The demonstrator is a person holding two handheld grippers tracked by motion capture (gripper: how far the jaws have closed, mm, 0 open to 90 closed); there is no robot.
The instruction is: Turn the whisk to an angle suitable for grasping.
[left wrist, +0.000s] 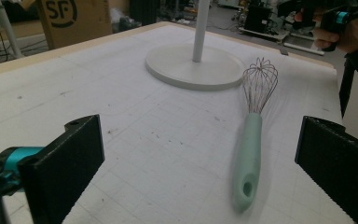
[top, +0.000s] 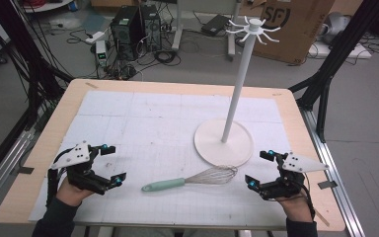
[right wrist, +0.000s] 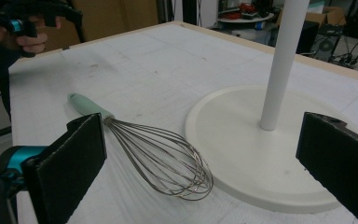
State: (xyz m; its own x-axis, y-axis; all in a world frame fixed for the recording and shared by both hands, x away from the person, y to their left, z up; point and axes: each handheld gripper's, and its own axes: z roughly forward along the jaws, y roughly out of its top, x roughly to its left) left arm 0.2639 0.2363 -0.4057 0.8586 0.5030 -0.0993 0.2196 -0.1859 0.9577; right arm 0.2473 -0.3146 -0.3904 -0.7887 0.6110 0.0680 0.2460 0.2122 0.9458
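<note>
Whisk (top: 190,180) btwn open left gripper (top: 111,165) & right gripper (top: 260,169).

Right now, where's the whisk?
In the high view the whisk lies flat on the white mat near the table's front edge, between the left gripper and right gripper, its wire head beside the stand's base.

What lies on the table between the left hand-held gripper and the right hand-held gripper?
In the high view, a whisk lies between the left hand-held gripper and the right hand-held gripper, its green handle toward the left one, its wire head toward the right.
</note>
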